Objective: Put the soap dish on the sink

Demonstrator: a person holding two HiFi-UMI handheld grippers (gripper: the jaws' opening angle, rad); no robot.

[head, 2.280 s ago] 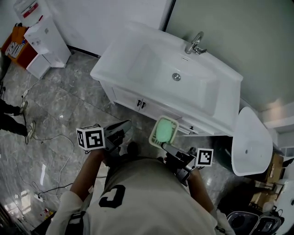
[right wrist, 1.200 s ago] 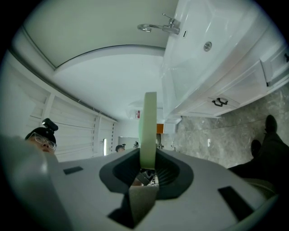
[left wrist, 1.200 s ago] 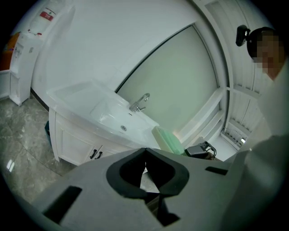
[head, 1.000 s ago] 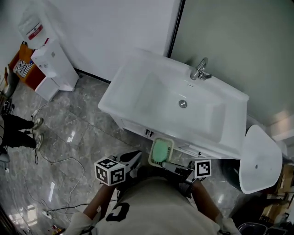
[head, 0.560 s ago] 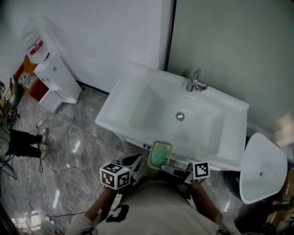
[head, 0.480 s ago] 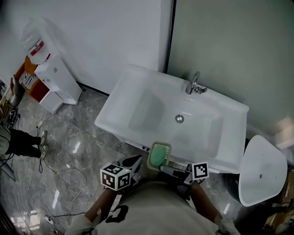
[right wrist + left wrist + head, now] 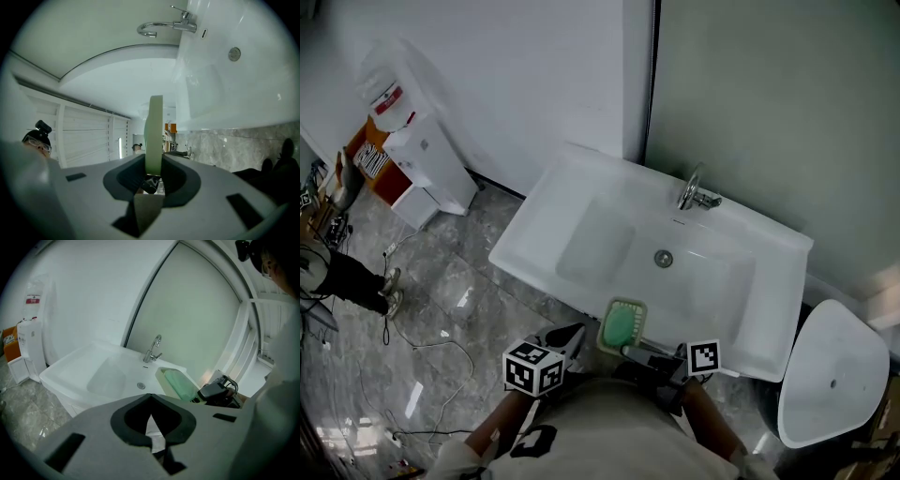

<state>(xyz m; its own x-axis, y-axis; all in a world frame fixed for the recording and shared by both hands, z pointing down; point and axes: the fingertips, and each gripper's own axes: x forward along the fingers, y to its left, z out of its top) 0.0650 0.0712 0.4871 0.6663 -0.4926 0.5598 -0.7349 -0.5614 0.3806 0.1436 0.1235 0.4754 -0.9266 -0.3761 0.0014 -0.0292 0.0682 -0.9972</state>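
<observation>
One white sink (image 7: 546, 211), marble floor (image 7: 459, 309); right tool (image 7: 630, 350) tight on soap dish (image 7: 622, 324), left tool (image 7: 572, 336) closed.

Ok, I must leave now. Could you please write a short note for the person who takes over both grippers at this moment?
Left gripper: shut, empty, low in front of the sink.
Right gripper: shut on the edge of the pale green plastic soap dish.
Things: the dish is in the air at the front edge of the white ceramic sink.
Done: dish in hand, at the sink.
Left: set it on the sink's flat rim, then open the gripper.
</observation>
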